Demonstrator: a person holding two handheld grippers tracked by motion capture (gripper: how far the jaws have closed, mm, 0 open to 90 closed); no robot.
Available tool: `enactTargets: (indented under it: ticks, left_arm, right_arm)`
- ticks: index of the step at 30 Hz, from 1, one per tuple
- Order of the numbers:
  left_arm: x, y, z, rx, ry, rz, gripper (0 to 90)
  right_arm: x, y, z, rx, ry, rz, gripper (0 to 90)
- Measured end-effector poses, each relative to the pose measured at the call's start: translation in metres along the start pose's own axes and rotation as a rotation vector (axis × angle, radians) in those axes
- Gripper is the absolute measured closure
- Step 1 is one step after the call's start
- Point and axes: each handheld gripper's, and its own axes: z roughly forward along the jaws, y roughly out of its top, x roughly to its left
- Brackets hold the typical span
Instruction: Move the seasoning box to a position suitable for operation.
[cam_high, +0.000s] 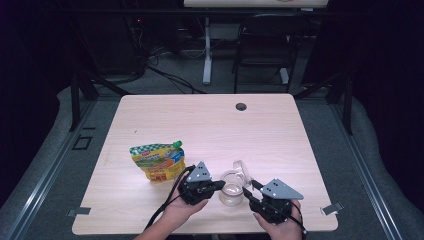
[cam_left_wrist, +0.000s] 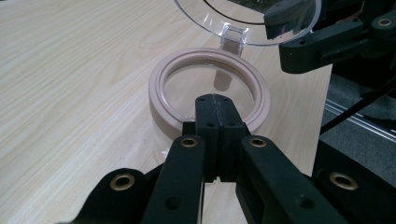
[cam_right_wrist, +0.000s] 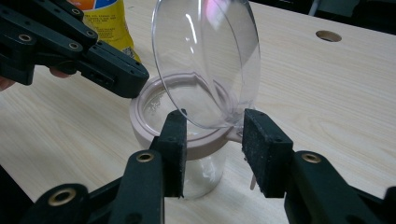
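Observation:
A clear jar (cam_high: 231, 192) with a pale pink rim (cam_left_wrist: 161, 79) stands near the table's front edge. Its clear hinged lid (cam_right_wrist: 208, 60) is swung up. In the left gripper view, my left gripper (cam_left_wrist: 215, 100) is shut, and its tips lie over the near side of the rim with nothing held. From the other side, my right gripper (cam_right_wrist: 215, 140) stands with its jaws apart. The lid's lower edge and hinge (cam_right_wrist: 233, 134) sit between its tips. Whether the pads (cam_right_wrist: 259, 149) touch the lid I cannot tell. A hand holds each gripper.
A yellow and green spouted pouch (cam_high: 157, 160) stands left of the jar, close to the left gripper (cam_high: 200, 185). The light wooden table (cam_high: 210, 125) has a round cable hole (cam_high: 241, 106) at its far edge. A dark folding chair (cam_high: 265, 45) stands beyond the table.

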Motion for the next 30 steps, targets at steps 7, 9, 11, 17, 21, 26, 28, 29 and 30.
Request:
enactTargets:
  ticks: [7, 9, 11, 17, 21, 26, 28, 29, 30]
  left_arm:
    - [-0.001, 0.000, 0.000, 0.001, 0.004, 0.002, 90.0]
    - [-0.001, 0.000, 0.000, 0.001, 0.004, 0.002, 90.0]
    - [-0.001, 0.000, 0.000, 0.001, 0.004, 0.002, 90.0]
    - [-0.001, 0.000, 0.000, 0.001, 0.004, 0.000, 90.0]
    - [-0.001, 0.000, 0.000, -0.001, 0.004, 0.000, 90.0]
    - [-0.001, 0.000, 0.000, 0.000, 0.007, 0.001, 90.0]
    - [-0.001, 0.000, 0.000, -0.002, 0.004, 0.000, 90.0]
    - [-0.001, 0.000, 0.000, -0.002, 0.004, 0.000, 90.0]
    - [-0.001, -0.001, 0.000, -0.004, 0.002, -0.002, 90.0]
  right_arm:
    - [-0.004, -0.001, -0.003, -0.012, -0.001, 0.020, 63.7]
    - [-0.007, -0.002, -0.004, -0.010, 0.000, 0.028, 64.2]
    - [-0.010, -0.003, -0.004, -0.010, -0.001, 0.048, 66.0]
    - [-0.015, -0.006, -0.006, -0.009, -0.012, 0.072, 67.5]
    - [-0.016, -0.008, -0.004, -0.007, -0.013, 0.078, 68.5]
    - [-0.018, -0.012, 0.000, 0.025, 0.002, 0.077, 67.0]
    - [-0.020, -0.015, 0.002, 0.040, -0.007, 0.072, 67.1]
    - [-0.020, -0.015, 0.002, 0.040, -0.007, 0.072, 67.1]
    - [-0.023, -0.018, 0.006, 0.053, -0.005, 0.085, 67.8]
